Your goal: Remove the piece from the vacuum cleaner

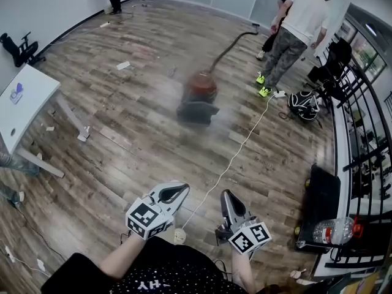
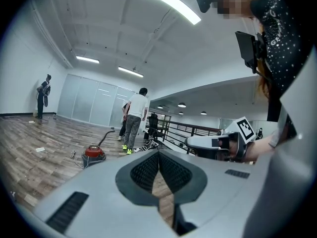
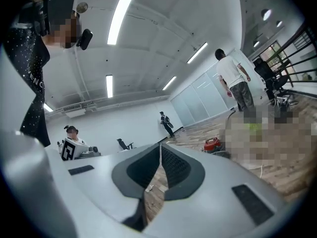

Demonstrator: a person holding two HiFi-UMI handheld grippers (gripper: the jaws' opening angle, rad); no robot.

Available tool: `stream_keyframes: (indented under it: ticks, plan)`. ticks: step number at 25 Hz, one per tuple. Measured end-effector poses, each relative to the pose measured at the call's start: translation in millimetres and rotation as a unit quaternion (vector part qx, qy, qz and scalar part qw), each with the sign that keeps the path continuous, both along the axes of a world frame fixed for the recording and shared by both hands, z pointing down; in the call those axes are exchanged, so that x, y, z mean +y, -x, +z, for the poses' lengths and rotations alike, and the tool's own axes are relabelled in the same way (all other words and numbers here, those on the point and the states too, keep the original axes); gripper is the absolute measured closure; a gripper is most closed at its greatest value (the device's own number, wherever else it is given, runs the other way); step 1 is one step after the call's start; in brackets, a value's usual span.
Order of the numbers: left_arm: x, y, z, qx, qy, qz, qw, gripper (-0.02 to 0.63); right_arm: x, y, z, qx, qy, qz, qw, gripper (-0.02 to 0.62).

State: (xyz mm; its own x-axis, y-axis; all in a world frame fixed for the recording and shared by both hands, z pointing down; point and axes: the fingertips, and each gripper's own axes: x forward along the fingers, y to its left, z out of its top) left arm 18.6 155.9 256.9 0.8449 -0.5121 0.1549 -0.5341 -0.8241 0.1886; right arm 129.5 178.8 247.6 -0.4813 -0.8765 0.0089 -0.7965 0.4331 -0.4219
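Two grey two-jaw grippers are held low in the head view, above a brown wood-plank floor (image 1: 122, 133). The left gripper (image 1: 181, 190) is shut completely and nothing is held in it: in its own view the ribbed dark pads (image 2: 145, 172) are pressed together along a single line, and only floor is seen below the join. The right gripper (image 1: 226, 196) is likewise closed all the way and empty, its pads touching edge to edge. The two are carried side by side, near each other but apart, and both are pointed roughly level toward the middle of the room.

The red, round-bodied vacuum cleaner (image 1: 199, 94) with a dark base is set on the floor well ahead of both grippers and is touched by neither. It is blurred in the head view, so its separate parts cannot be told. A dark hose (image 1: 231, 43) is seen curving from its top toward the upper right. A thin white cord (image 1: 243, 144) is laid across the planks from the right of the vacuum cleaner down to a spot between the grippers.

A person in a white T-shirt, grey trousers and yellow-green shoes (image 1: 297, 32) is seen standing beyond the vacuum cleaner, to its right, near a black metal railing (image 1: 361, 127). A white table (image 1: 27, 100) is placed at the left edge, and a black office chair (image 1: 21, 49) by the far-left wall. A flat black case (image 1: 323, 201) is set by the railing, with a clear plastic bottle (image 1: 334, 230) just beside it.
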Motion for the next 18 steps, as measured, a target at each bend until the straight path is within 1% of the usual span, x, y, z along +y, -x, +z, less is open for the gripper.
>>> stream_keyframes:
  ticks: [4,8,15,18]
  plan:
    - [-25.8,-9.1,3.3,0.001,0.006,0.003,1.0000,0.597,-23.2,-6.8,4.7,0.004,0.009,0.000,1.000,0.584]
    - [-62.6,-18.7,4.8,0.004,0.006,0.005,1.0000,0.597,-54.5,-13.5,7.8,0.003,0.014,0.000,1.000,0.584]
    - [-153.5,-29.5,-3.8,0.008,0.006,0.008,0.9999,0.597,-144.4,-29.1,-2.3,0.003,0.016,0.007,1.000,0.584]
    - [-201.4,-30.4,-10.1,0.008,0.001,0.010,0.9999,0.597,-192.0,-31.5,-11.7,0.004,0.009,0.012,1.000,0.584]
